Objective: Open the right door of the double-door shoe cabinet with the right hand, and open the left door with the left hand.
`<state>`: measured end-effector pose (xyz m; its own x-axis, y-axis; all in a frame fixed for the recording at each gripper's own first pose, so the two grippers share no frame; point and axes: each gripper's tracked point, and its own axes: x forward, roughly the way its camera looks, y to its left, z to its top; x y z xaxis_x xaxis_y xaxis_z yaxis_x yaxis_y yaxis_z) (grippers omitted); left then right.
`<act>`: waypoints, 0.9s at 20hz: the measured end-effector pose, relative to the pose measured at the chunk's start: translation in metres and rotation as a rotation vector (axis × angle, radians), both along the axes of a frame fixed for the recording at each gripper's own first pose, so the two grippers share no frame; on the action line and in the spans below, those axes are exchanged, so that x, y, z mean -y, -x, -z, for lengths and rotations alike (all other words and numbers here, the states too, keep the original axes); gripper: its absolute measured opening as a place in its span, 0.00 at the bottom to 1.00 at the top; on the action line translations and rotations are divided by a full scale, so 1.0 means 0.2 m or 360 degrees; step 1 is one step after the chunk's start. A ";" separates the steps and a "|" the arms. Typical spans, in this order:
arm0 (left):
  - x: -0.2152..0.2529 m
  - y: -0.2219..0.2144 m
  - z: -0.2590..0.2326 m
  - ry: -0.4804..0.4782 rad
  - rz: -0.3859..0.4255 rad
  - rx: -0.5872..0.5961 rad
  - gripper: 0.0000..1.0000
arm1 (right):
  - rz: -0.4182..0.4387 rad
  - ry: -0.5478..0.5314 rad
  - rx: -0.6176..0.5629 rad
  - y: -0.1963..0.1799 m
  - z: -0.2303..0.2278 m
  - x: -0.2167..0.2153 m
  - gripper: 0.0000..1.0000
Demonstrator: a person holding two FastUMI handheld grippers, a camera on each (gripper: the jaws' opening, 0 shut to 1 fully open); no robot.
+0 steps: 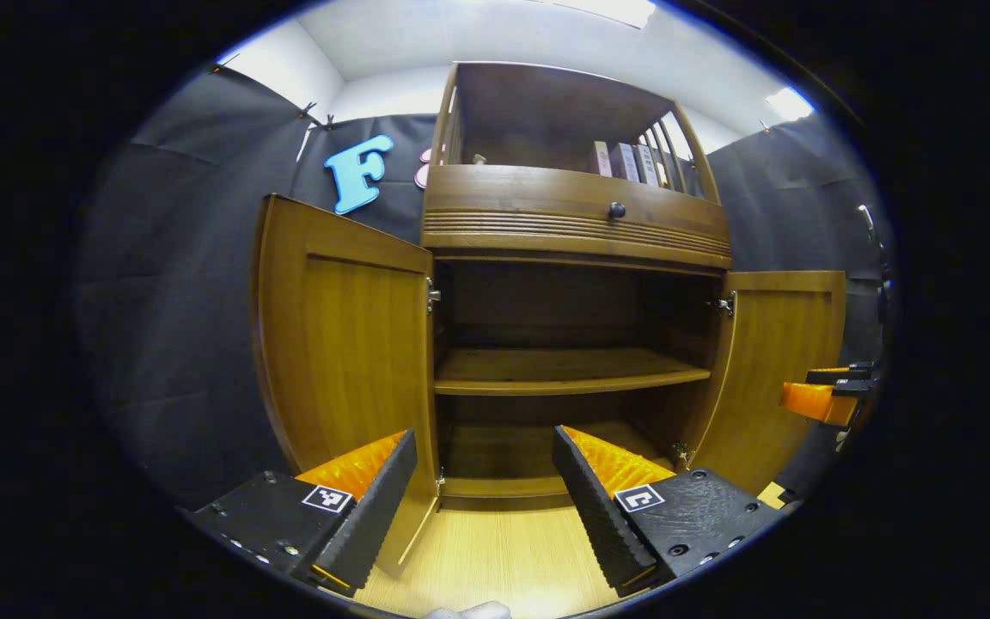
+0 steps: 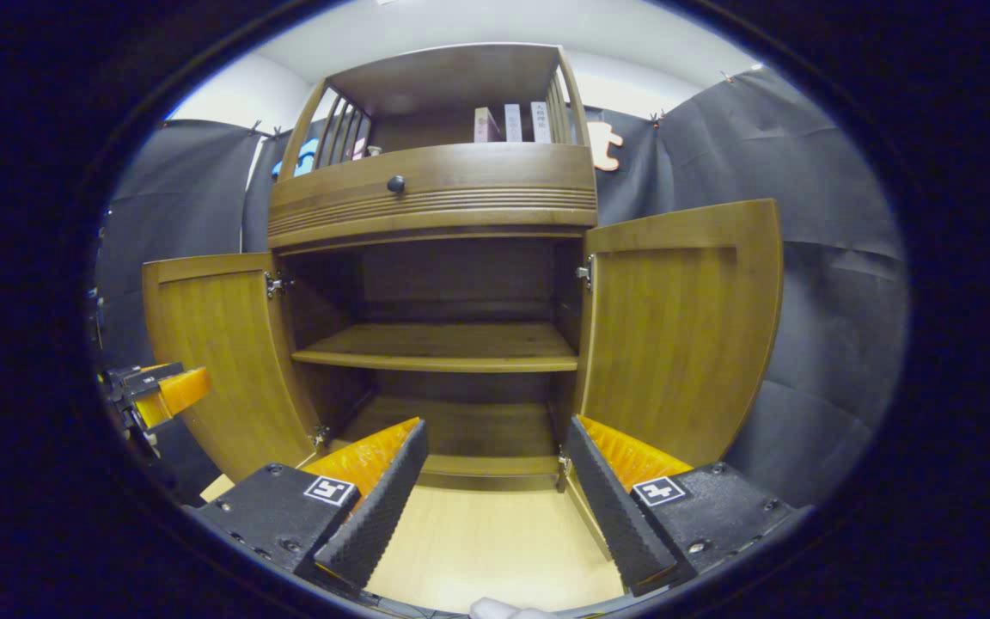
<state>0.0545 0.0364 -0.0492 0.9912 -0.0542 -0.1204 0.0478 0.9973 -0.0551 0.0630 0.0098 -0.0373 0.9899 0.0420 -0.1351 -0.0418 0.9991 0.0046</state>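
Both doors of the shoe cabinet are swung fully out, so the task looks done. Left door is seen wide open just ahead of the left gripper; right door likewise ahead of the right gripper. Jaws on both are spread apart with nothing held, and neither door is touched. Each gripper is kept on its own side, clear of the door swing. The shelf and interior are exposed. Cabinet stands on the floor.
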 end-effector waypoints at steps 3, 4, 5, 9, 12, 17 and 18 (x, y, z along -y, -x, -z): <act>0.08 0.00 0.01 -0.0013 0.0054 -0.0015 1.00 | 0.0037 0.0007 -0.0003 0.00 0.01 0.03 1.00; 0.09 0.00 0.02 -0.0011 0.0067 -0.0025 1.00 | 0.0047 0.0006 0.0001 0.00 0.02 0.04 1.00; 0.10 0.00 0.02 -0.0010 0.0069 -0.0026 1.00 | 0.0053 0.0004 0.0002 0.00 0.01 0.04 1.00; 0.11 -0.02 0.03 -0.0013 0.0072 -0.0039 0.95 | 0.0053 -0.0011 0.0020 0.00 0.00 0.03 1.00; 0.13 0.00 0.04 -0.0015 0.0080 -0.0056 0.95 | 0.0054 -0.0004 0.0019 0.00 0.01 0.03 1.00; 0.15 -0.01 0.01 -0.0013 0.0089 -0.0039 0.95 | 0.0029 0.0000 0.0016 -0.01 0.01 -0.01 1.00; 0.16 0.00 0.01 -0.0012 0.0087 -0.0035 0.95 | 0.0022 0.0000 0.0017 -0.01 0.01 -0.02 1.00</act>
